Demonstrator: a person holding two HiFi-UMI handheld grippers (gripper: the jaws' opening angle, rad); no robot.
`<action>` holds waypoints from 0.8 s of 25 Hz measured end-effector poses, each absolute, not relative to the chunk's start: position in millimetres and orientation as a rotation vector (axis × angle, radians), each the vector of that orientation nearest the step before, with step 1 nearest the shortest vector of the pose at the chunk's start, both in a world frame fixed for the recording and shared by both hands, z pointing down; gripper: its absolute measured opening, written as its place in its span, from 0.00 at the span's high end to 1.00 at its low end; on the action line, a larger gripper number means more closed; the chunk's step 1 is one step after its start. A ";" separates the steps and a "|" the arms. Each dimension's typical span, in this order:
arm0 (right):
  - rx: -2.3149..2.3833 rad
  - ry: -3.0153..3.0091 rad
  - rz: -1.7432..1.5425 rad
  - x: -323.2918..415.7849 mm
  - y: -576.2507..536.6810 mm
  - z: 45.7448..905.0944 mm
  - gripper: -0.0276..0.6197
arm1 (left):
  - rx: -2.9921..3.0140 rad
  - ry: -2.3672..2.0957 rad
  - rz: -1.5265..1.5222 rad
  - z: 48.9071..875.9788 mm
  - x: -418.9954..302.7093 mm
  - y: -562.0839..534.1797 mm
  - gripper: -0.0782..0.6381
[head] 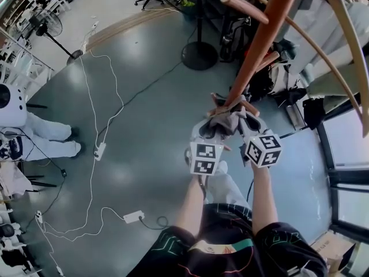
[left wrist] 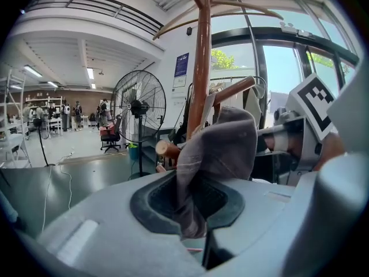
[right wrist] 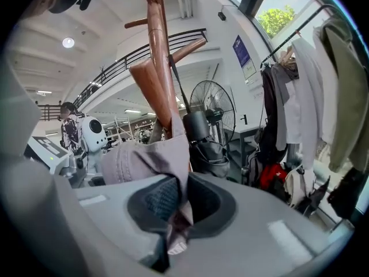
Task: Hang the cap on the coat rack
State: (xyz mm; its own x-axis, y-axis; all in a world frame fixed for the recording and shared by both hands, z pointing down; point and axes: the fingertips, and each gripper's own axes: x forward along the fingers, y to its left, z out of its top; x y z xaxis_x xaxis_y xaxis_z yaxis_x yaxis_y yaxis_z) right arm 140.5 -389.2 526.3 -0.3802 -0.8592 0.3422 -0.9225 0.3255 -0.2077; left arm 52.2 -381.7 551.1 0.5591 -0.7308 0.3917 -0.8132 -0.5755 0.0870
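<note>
A grey cap (head: 228,123) hangs stretched between my two grippers, right against the brown wooden coat rack pole (head: 259,45). In the head view the left gripper (head: 209,133) and right gripper (head: 249,130) sit side by side just below a low peg. The left gripper view shows the cap (left wrist: 222,149) draped over a short peg (left wrist: 230,90) beside the pole (left wrist: 199,68), its cloth pinched in the left gripper (left wrist: 193,229). The right gripper (right wrist: 176,235) is shut on the cap's other edge (right wrist: 144,157), beside the pole (right wrist: 158,56).
A standing fan (head: 199,53) is on the floor behind the rack. Bags (head: 271,79) lie at its foot. White cables and a power strip (head: 99,150) run across the grey floor at left, near a white robot (head: 11,105). Clothes (right wrist: 311,97) hang at right.
</note>
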 end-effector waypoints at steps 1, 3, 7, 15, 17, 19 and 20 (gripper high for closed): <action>1.645 -2.404 0.545 141.6 -389.4 528.0 0.92 | 2.535 -1.284 0.461 553.1 52.6 -382.1 0.81; 1.654 -2.375 0.520 145.1 -389.6 530.4 0.92 | 2.531 -1.280 0.466 556.1 54.9 -382.7 0.80; 1.657 -2.336 0.484 148.8 -384.8 529.6 0.91 | 2.528 -1.224 0.481 561.4 59.4 -378.7 0.76; 1.737 -2.301 0.483 159.6 -359.1 522.3 0.78 | 2.468 -1.244 0.505 566.2 26.9 -363.8 0.61; 1.768 -2.292 0.475 161.7 -352.6 517.6 0.78 | 2.494 -1.261 0.475 553.9 22.8 -361.5 0.62; 1.805 -2.299 0.445 164.6 -346.6 508.1 0.79 | 2.528 -1.283 0.427 541.0 22.0 -359.2 0.68; 1.828 -2.307 0.422 166.3 -343.6 501.4 0.82 | 2.547 -1.297 0.398 533.3 22.1 -358.0 0.74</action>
